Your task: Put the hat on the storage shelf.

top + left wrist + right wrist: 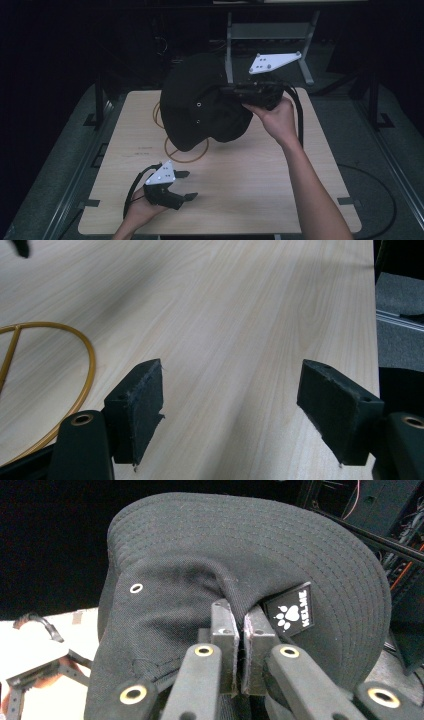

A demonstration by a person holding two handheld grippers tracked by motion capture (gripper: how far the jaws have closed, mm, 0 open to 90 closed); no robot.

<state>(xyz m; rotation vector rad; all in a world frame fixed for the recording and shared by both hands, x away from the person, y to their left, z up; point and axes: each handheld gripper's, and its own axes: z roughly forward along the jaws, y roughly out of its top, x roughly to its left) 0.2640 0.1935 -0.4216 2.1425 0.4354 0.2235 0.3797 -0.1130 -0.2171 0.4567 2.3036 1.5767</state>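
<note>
Plywood-pale laminate with a fine straight grain covers the table (250, 190), a square top with dark clips at its edges and grey floor around it. At its near left corner a hand holds the left gripper (186, 185) low over the wood, its white three-cornered plate on top and a black cable looping back toward the wrist. Its two black jaws stand well apart with nothing between them; in the left gripper view (230, 410) their blocky pads are faced with rough, fraying foam, and bare tabletop lies in the gap.

Just beyond and to the right of that gripper lies a thin golden wire ring (186, 152), round, with a straight spoke across it, flat on the table; a second loop of the same wire peeps out farther back, partly hidden under the hat.

Over the middle of the table hangs the black bucket hat (200, 107), lifted clear of the wood and tilted on its side. It is soft woven cotton, with a brim stitched in close concentric rows, small metal eyelets in the crown, and a square patch (290, 611) bearing a white paw print.

At the right, the right gripper (239, 630) has its jaws pressed together on a pinched fold of the crown, just beside the patch. A hand and bare forearm carry it. Behind stands a grey metal frame (270, 35) in a dark room.
</note>
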